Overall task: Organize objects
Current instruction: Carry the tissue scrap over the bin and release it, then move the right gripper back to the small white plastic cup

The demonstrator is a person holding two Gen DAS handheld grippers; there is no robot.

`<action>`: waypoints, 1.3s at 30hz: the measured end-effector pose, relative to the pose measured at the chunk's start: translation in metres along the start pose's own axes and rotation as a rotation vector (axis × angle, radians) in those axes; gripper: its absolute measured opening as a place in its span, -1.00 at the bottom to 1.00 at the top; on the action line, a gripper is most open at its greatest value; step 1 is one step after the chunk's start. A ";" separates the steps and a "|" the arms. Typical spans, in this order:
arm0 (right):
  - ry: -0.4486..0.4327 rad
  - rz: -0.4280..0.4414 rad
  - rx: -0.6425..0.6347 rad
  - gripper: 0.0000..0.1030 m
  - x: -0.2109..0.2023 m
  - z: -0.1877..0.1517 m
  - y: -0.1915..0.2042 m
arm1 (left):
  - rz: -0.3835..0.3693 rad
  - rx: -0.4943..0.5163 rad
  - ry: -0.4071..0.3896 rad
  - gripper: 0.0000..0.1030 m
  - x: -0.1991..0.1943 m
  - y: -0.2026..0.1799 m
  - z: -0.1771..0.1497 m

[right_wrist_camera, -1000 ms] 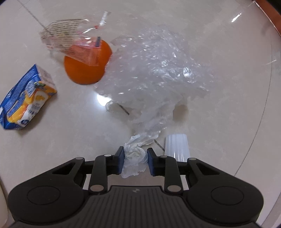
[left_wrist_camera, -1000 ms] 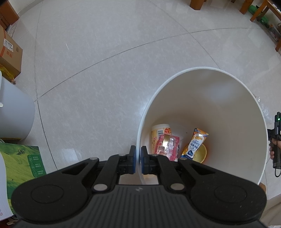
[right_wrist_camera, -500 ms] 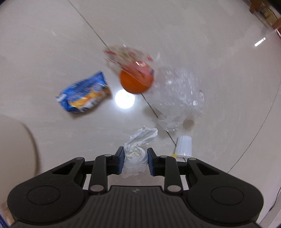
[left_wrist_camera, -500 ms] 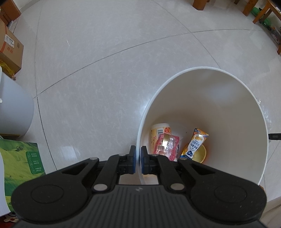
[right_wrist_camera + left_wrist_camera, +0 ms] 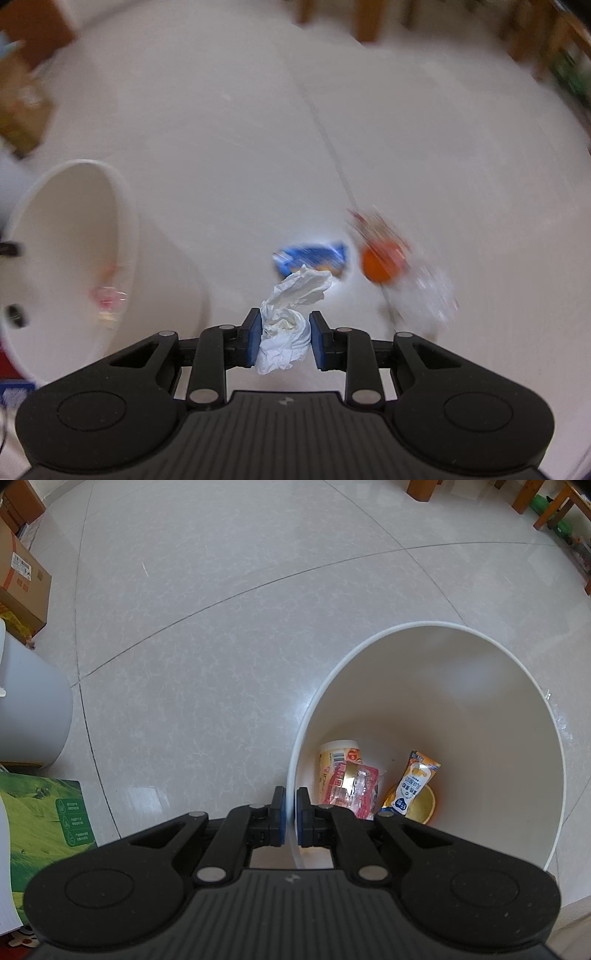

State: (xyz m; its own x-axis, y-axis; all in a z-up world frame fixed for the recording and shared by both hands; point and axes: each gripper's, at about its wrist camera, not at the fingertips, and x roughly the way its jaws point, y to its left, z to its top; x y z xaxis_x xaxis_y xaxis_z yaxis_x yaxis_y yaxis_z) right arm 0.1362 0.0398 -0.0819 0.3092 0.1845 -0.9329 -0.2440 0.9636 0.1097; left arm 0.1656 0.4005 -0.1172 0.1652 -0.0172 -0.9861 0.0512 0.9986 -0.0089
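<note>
Basically, the tiled floor (image 5: pixel 221 646) carried everything here, with no worktop involved, and the biggest thing on it was the white bin (image 5: pixel 517 709), standing open-mouthed so trash could be dropped straight in. The left gripper (image 5: pixel 290 818) had its jaws closed together on the bin's near rim, one pad inside the wall and one outside, probably to hold the bin steady and keep the mouth presented for the other hand. Down on the bin's bottom lay a pale cup (image 5: pixel 334 755), a pink wrapper (image 5: pixel 352 788) and a yellow snack packet (image 5: pixel 415 781) resting over a yellow lid-like disc, so sorting looked partly done. In the right wrist view the same bin (image 5: pixel 74 236) sat off to the left, well apart from the remaining litter on the floor: a clear plastic bag (image 5: pixel 434 291), a blue snack packet (image 5: pixel 314 256) and an orange ball-like item (image 5: pixel 378 266) with a wrapper on it, all motion-blurred. The right gripper (image 5: pixel 285 338) was clamped on a crumpled white tissue (image 5: pixel 290 314), carried off the floor and pinched mid-wad so it wouldn't slip; likely headed for the bin, not there yet.
</note>
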 end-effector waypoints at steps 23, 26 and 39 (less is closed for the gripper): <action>-0.080 0.215 -0.165 0.28 -0.026 0.017 0.086 | 0.001 0.005 0.000 -0.94 -0.001 -0.002 0.001; -0.111 0.150 -0.135 0.45 -0.023 0.012 0.068 | 0.000 0.005 0.001 -0.94 -0.001 -0.002 0.001; -0.108 -0.155 -0.015 0.71 0.029 -0.013 -0.035 | -0.002 0.005 0.001 -0.94 -0.001 -0.002 0.002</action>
State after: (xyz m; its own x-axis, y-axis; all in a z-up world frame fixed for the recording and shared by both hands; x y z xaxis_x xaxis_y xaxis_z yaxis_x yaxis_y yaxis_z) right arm 0.1416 0.0087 -0.1178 0.4410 0.0549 -0.8958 -0.1994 0.9792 -0.0382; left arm 0.1670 0.3985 -0.1160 0.1637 -0.0193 -0.9863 0.0561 0.9984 -0.0102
